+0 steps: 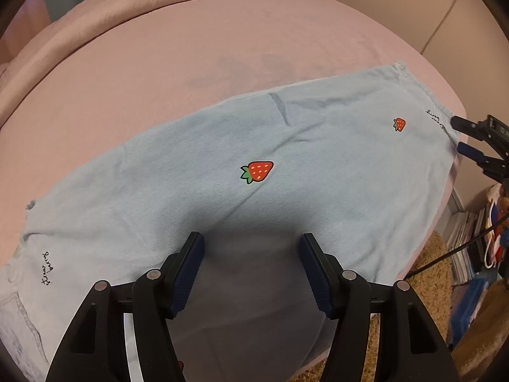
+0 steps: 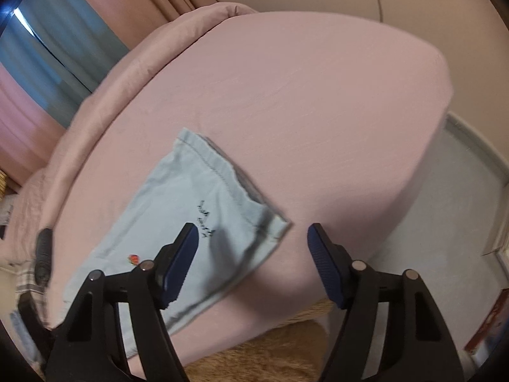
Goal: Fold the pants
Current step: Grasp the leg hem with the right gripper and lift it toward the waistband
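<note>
Pants lie flat on the bed, long axis running left-right. Right claw hovers at the hem end, nearer; left claw over mid-leg. Both gape, empty.

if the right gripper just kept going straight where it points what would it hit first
Most likely the hem end of the light blue pants on the pink bed; the right gripper stands open above that corner, though depth is unclear.

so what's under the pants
The pants lie flat on the pink bedsheet, which shows bare all around them. Their near edge hangs over the bed's side, above a tan rug. Anything between pants and sheet is covered.
</note>
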{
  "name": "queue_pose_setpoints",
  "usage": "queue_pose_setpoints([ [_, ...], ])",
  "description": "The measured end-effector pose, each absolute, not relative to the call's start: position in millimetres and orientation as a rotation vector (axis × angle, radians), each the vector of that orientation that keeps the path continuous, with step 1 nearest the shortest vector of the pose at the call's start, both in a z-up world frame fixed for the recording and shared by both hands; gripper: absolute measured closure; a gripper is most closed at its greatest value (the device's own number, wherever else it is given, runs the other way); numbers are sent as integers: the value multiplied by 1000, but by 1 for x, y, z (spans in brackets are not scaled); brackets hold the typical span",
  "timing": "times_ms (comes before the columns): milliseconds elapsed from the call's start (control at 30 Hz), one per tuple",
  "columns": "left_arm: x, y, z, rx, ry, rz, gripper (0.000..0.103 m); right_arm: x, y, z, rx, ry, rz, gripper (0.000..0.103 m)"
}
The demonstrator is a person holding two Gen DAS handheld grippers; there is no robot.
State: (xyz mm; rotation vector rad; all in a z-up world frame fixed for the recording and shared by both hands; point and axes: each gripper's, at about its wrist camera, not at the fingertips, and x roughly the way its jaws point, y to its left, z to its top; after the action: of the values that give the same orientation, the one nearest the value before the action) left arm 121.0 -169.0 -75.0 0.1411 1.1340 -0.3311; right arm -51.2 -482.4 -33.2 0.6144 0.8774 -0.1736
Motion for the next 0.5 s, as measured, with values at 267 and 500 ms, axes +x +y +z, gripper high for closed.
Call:
queue_pose_setpoints([
  [267,125,-173,-76,144,1124,-341,40,-45,-477,-46,721,831,-160,83],
  [500,126,-176,-76,144,1117,-342,41,-37,-447,-7,668,738,-114,88],
])
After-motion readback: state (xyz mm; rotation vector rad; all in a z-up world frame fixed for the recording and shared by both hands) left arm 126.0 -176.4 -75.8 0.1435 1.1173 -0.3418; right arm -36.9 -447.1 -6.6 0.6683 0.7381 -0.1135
